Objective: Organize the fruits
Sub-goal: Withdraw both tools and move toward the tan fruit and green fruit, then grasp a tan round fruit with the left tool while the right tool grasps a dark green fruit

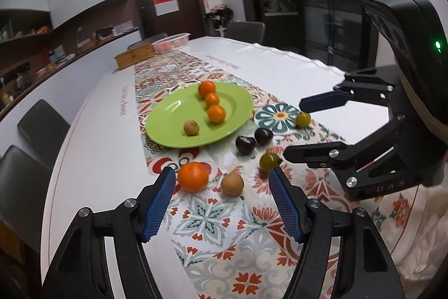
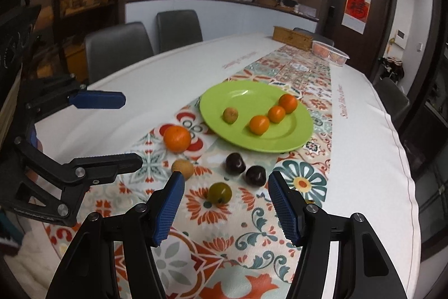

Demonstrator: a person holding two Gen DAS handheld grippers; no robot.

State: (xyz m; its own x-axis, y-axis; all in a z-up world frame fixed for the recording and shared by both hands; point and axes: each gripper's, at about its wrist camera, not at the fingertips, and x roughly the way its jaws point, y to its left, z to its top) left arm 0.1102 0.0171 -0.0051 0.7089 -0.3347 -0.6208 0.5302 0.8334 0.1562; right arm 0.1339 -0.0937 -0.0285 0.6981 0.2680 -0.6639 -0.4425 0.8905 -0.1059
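Note:
A green plate (image 1: 179,114) (image 2: 240,100) on the patterned runner holds three small oranges (image 1: 216,113) and a brownish fruit (image 1: 191,127). Loose on the runner in front of it lie a big orange (image 1: 193,176) (image 2: 177,138), a tan fruit (image 1: 232,183) (image 2: 182,168), two dark plums (image 1: 245,145) (image 2: 235,163) and green fruits (image 1: 270,161) (image 2: 219,193). My left gripper (image 1: 221,172) (image 2: 131,130) hovers open over the big orange and the tan fruit. My right gripper (image 2: 226,176) (image 1: 296,128) hovers open over a green fruit, touching nothing.
A white cloth covers the long table (image 1: 92,147). At its far end stand a wooden box (image 1: 134,57) and a clear tub of fruit (image 1: 171,42). Grey chairs (image 2: 117,46) line the table's sides. A counter with shelves runs along the wall.

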